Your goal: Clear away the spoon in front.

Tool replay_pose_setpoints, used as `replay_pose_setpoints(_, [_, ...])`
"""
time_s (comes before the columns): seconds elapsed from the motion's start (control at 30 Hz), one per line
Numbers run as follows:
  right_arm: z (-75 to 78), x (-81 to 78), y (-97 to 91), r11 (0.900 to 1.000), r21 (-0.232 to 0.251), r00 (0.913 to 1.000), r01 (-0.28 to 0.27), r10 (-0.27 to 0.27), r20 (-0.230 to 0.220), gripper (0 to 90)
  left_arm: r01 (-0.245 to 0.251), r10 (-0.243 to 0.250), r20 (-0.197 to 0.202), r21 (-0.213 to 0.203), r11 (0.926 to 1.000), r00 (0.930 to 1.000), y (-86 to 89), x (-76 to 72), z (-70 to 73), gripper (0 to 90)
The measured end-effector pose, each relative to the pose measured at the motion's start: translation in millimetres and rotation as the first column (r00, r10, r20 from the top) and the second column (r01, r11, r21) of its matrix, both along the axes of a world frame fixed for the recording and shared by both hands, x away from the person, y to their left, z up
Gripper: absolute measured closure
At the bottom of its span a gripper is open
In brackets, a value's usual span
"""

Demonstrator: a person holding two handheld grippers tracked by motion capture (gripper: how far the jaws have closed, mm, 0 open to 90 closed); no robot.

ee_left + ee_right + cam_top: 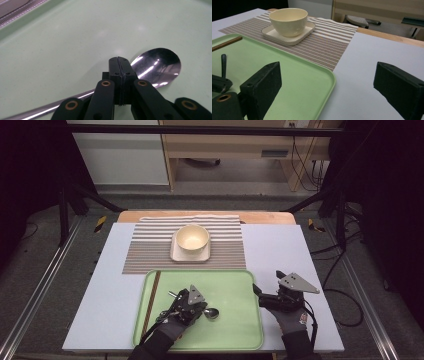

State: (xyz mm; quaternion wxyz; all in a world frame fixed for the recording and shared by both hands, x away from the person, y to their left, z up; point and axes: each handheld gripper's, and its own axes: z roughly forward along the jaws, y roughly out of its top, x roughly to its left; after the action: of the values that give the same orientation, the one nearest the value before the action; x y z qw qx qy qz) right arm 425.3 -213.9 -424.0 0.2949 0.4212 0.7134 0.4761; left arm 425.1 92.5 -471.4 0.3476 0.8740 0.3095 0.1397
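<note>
**Left claw closes at the neck of the spoon**

Left claw (200, 310) sits low over the green tray (235, 330), its jaws pressed together right above the neck of the spoon (157, 66). Whether the thin metal is actually pinched between the pads or merely lies beneath them is hard to tell from the left gripper view. The spoon lies flat on the tray floor; its long axis runs from the handle, trailing back under the hand, out to the bowl, which sticks out just past the jaw tips toward the tray's middle. So the spoon is straight ahead of and below this claw, and the left hand is plainly the nearer one.

Right claw (267, 290) rests at the tray's right edge, jaws spread wide with nothing between them, well apart from the spoon.

Chopsticks (151, 300) lie along the tray's left side. Farther off on the surface, a cream bowl (192, 238) stands on a square plate (175, 254) on a striped mat (150, 245).
</note>
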Motion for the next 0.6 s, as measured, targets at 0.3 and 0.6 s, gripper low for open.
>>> replay_pose_setpoints(0.3, [-0.1, 0.0, 0.1, 1.0, 0.001, 1.0, 0.001, -0.001, -0.001, 8.1, 0.041, -0.041, -0.002, 0.015, 0.999, 0.9992, 16.3, -17.5, 0.9, 89.4])
replay_pose_setpoints(0.6, [0.2, -0.1, -0.4, 1.0, 0.0, 1.0, 0.0, 0.0, 0.001, 8.2, 0.021, -0.021, 0.005, -0.019, 0.9996, 0.9998, 20.5, -23.7, -1.5, 89.3])
